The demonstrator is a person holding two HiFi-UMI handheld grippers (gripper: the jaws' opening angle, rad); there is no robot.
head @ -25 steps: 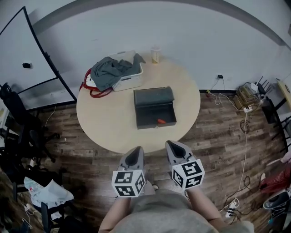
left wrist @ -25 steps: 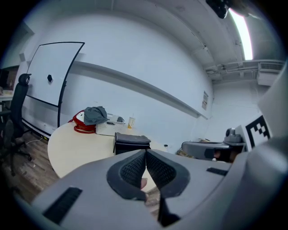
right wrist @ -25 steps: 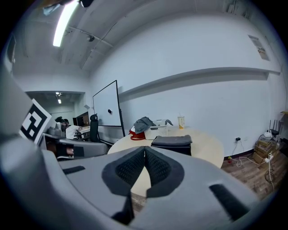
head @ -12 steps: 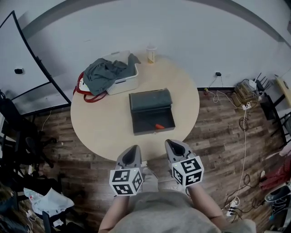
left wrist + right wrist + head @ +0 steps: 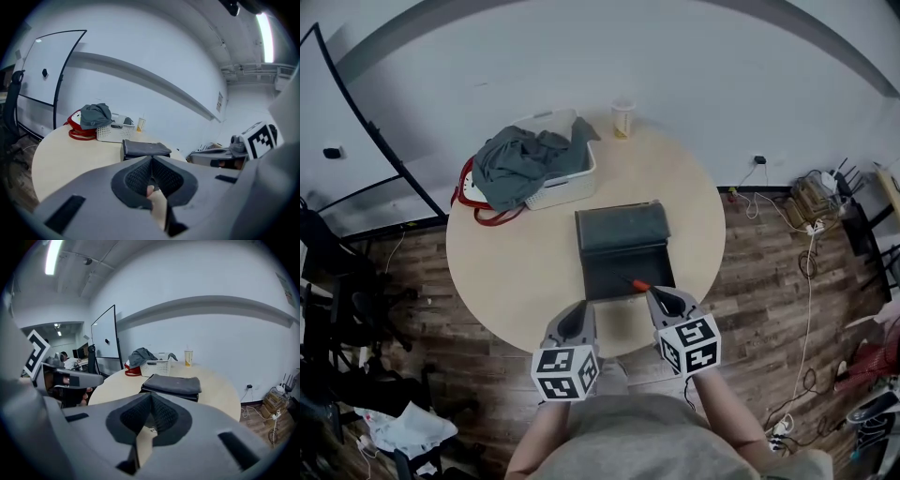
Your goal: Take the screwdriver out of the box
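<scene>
- both grippers have come forward since a second ago: then they hung over the floor short of the table [image 5: 511,272], now their tips reach its near edge.
- the right gripper [image 5: 657,295] has ended just beside the front wall of the open box [image 5: 619,267], and the left gripper [image 5: 578,307] sits a little further back and to the left.
- the box also lies lower in the head view than before, so the person seems to have stepped in too.
- the screwdriver [image 5: 639,284] lies inside the box at its front right, its orange handle near the right gripper's tip; its shaft is too small to make out well.
- left jaws are pressed together with nothing between them, and so are the right jaws.
- for the task this looks like the approach nearly done: the right jaws would have to part before they can take the handle.
- the basket [image 5: 567,187] with its grey cloth [image 5: 520,159] and the cup [image 5: 622,119] at the far side look unmoved on the table.
</scene>
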